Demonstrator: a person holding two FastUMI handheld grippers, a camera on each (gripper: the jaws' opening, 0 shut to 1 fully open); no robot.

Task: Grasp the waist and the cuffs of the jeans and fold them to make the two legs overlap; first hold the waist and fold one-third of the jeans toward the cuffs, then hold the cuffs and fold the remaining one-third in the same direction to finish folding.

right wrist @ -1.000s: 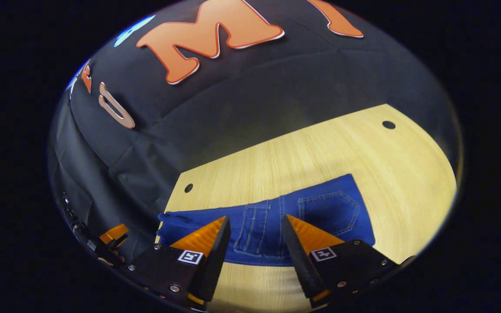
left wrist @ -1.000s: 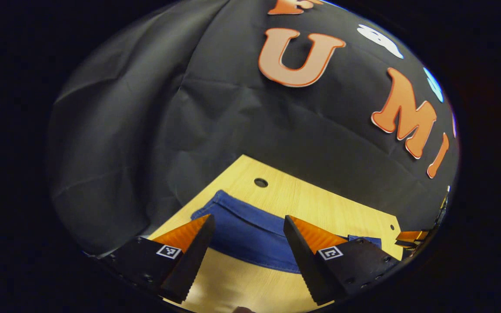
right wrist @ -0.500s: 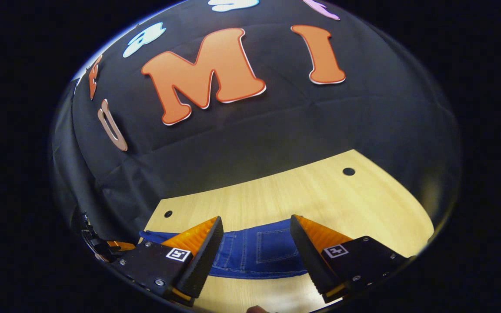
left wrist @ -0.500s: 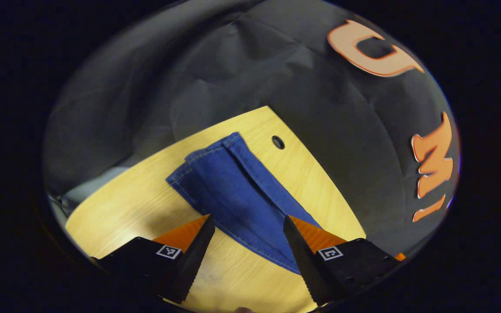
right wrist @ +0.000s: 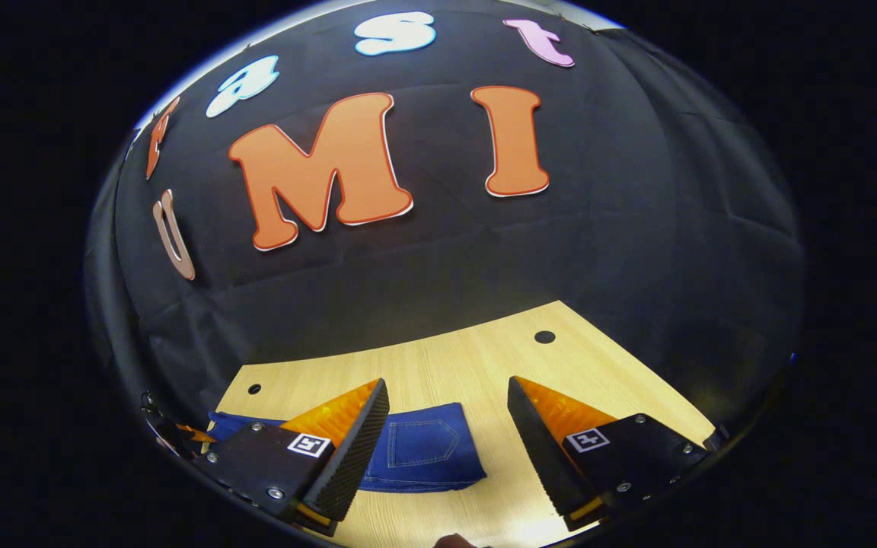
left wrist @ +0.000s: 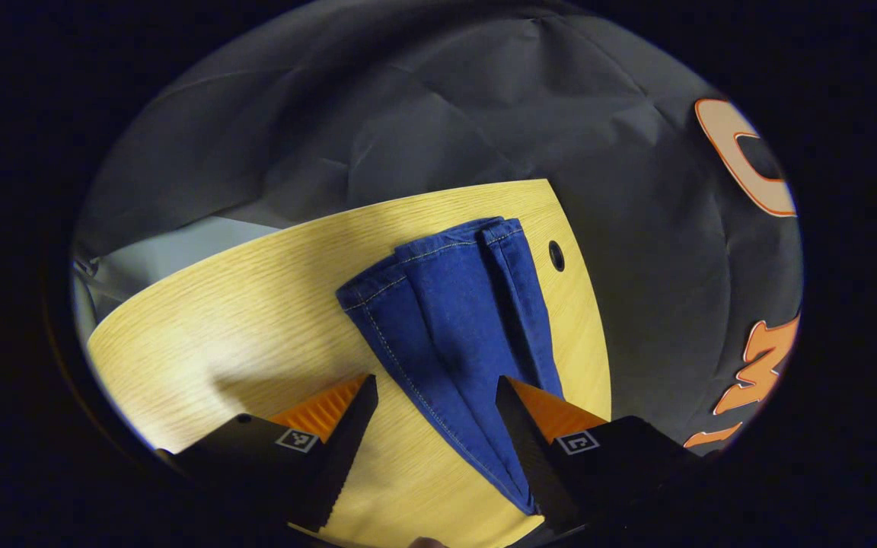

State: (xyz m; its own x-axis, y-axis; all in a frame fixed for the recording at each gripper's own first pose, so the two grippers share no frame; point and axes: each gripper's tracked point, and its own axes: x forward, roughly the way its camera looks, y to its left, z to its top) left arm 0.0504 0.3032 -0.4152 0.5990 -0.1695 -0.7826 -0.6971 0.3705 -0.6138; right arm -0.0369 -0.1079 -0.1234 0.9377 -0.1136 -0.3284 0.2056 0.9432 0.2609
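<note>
The blue jeans (left wrist: 454,335) lie flat on the wooden table (left wrist: 256,320), legs stacked, running away from me to the cuffs (left wrist: 450,243) near the far edge. My left gripper (left wrist: 435,380) hovers open over the leg fabric, one finger on each side of it. In the right gripper view, the waist end of the jeans (right wrist: 423,453) with a back pocket lies low and left of centre. My right gripper (right wrist: 447,382) is open above the table (right wrist: 476,365), with the waist partly behind its left finger (right wrist: 347,449).
The tabletop has small round holes (left wrist: 556,256) (right wrist: 544,336) (right wrist: 254,389) near its back edge, which meets the black cloth wall. Past the table's left edge lies a pale grey surface (left wrist: 164,251). Bare wood extends left of the legs and right of the waist.
The left gripper view has swung round, so the legs now run straight ahead to the cuffs. In the right gripper view the waist has shrunk and slid down-left. Both grippers stayed open.
</note>
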